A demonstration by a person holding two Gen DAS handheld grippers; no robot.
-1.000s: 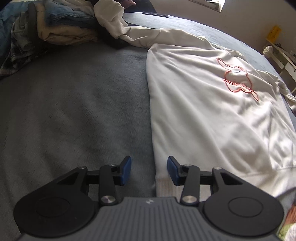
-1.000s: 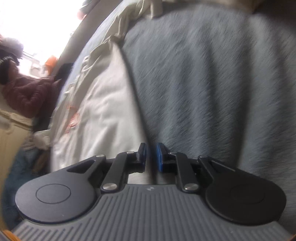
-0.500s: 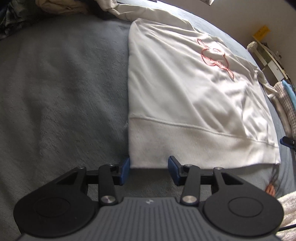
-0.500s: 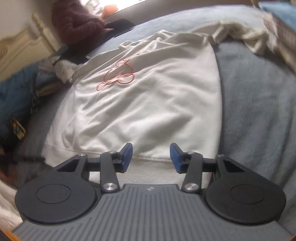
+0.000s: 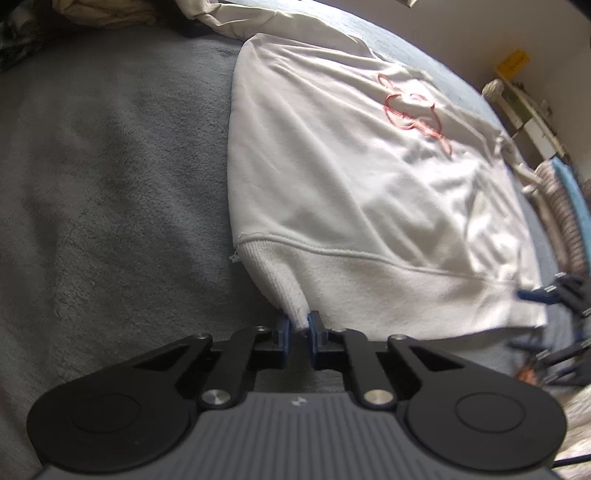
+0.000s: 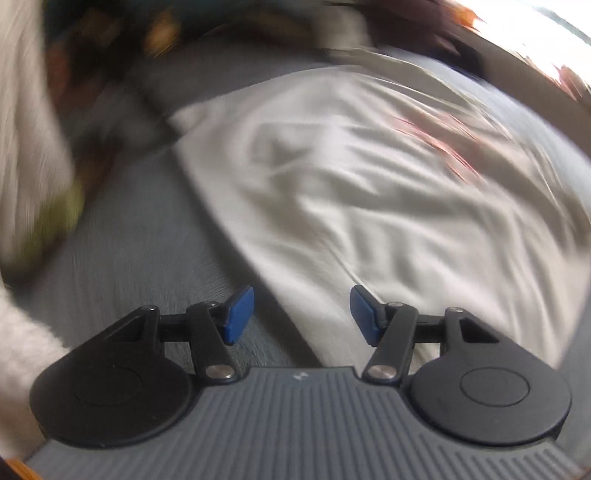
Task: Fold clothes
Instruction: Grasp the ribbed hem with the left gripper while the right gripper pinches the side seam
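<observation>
A white sweatshirt point(image 5: 351, 177) with a red outline print point(image 5: 413, 110) lies flat on a grey blanket point(image 5: 110, 192). My left gripper point(image 5: 298, 328) is shut on the near left corner of its ribbed hem point(image 5: 388, 291), which is pinched and lifted into a peak. In the left wrist view my right gripper point(image 5: 543, 293) shows blurred at the hem's right corner. The right wrist view is motion-blurred: my right gripper point(image 6: 302, 314) stands open over the sweatshirt point(image 6: 388, 192) edge, nothing between its fingers.
Piled clothes point(image 5: 103, 14) lie at the blanket's far left end. A sleeve point(image 5: 229, 22) trails off the sweatshirt's far corner. White furniture point(image 5: 524, 107) and striped and blue fabric point(image 5: 569, 206) sit at the right. A pale fuzzy cloth point(image 6: 22, 166) fills the left of the right wrist view.
My left gripper closed on the hem's left corner and raised it. My right gripper opened, then swung to the hem's other side, now blurred with motion.
</observation>
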